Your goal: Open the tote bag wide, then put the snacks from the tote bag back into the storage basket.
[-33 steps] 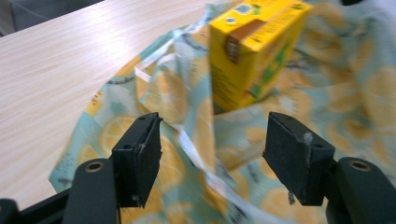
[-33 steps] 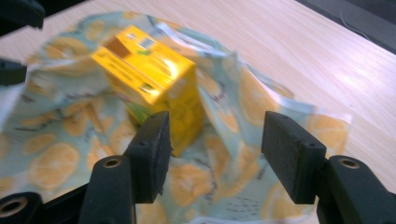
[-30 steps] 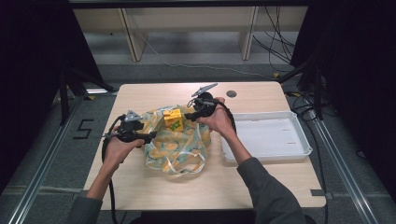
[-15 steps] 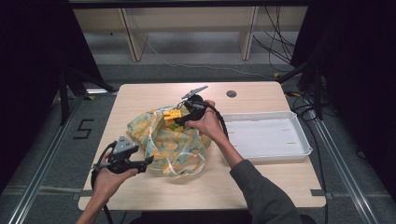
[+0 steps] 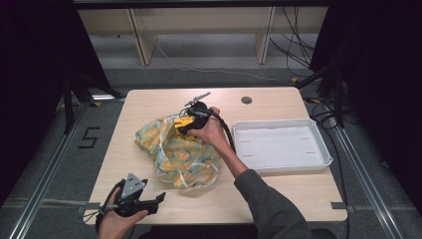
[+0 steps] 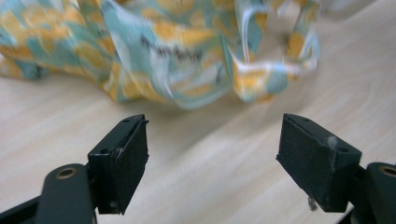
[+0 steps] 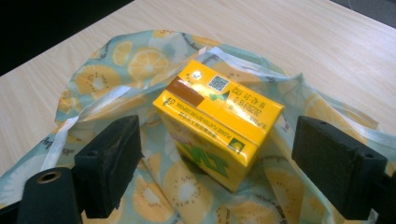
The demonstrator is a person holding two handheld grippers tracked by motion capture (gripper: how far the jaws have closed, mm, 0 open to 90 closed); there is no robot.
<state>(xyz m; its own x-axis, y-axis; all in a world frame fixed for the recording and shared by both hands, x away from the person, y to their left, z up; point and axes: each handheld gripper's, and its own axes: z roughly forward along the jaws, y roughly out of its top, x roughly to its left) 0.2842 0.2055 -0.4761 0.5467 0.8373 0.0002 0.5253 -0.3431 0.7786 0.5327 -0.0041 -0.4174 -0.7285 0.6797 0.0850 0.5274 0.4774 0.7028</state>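
Note:
A teal bag printed with yellow fruit slices [image 5: 174,152] lies crumpled on the wooden table [image 5: 278,201]. A yellow drink carton [image 5: 182,123] rests on the bag's far part. My right gripper [image 5: 187,128] sits over it. In the right gripper view the carton [image 7: 219,126] lies on the cloth [image 7: 107,74] between the jaws of the right gripper [image 7: 217,128], which have just been opening; the pads stand clear of its sides. My left gripper [image 5: 160,198] is at the table's near left edge, its jaws also just opening. Nothing is between the jaws of the left gripper [image 6: 215,123], and the bag [image 6: 177,51] lies ahead.
A white tray [image 5: 283,170] stands on the right side of the table. A dark round grommet [image 5: 246,100] sits near the far edge. Bare tabletop lies left of the bag and along the front. Cables and shelf legs are on the floor beyond.
My left gripper has come off the bag's left side and drawn back to the near left edge. The right gripper has shifted slightly left, and its jaws now stand wide around the carton.

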